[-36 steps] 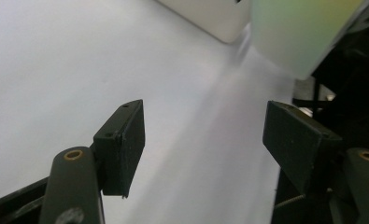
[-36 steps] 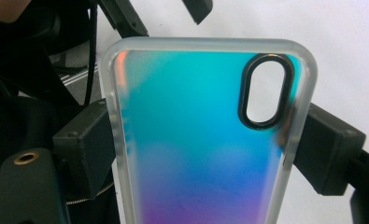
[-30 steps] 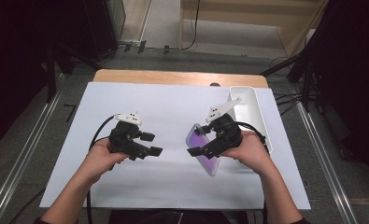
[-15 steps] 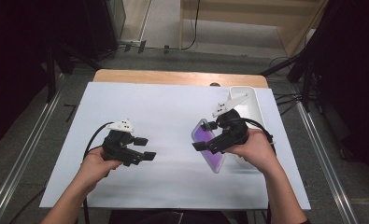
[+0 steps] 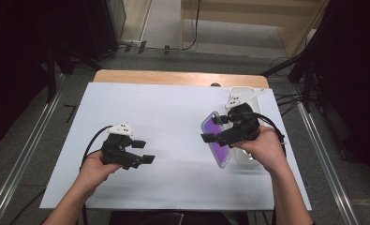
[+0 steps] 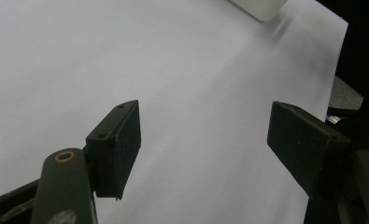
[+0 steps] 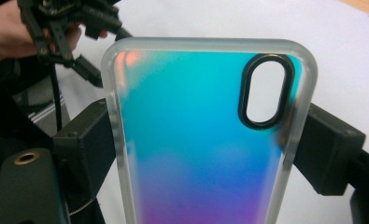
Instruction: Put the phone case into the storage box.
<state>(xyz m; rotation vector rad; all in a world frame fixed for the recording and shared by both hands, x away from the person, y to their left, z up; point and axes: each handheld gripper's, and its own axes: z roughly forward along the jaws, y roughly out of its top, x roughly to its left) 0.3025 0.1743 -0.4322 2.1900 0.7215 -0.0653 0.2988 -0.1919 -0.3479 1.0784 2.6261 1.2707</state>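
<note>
A phone case (image 5: 218,143) with a clear rim and a blue-to-purple iridescent back is lifted off the white sheet (image 5: 173,117) at the right. My right gripper (image 5: 214,129) is shut on it, its pads pressing the case's two long edges. The right gripper view shows the case (image 7: 182,116) upright between the pads of my right gripper (image 7: 210,144), its oval camera cutout at the upper right. At the left my left gripper (image 5: 144,151) is low over the sheet, open and empty. Its jaws have just been opening a little further, with only the bare sheet between them (image 6: 205,135).
A white tray (image 5: 242,93) lies at the back right of the sheet, just behind my right hand; its corner (image 6: 261,7) also appears in the left gripper view. Beyond the sheet runs the wooden table edge (image 5: 173,77). Metal rails flank the table.
My right hand has lifted the case up and slightly to the right. My left hand has drawn a little toward the near left and sunk.
</note>
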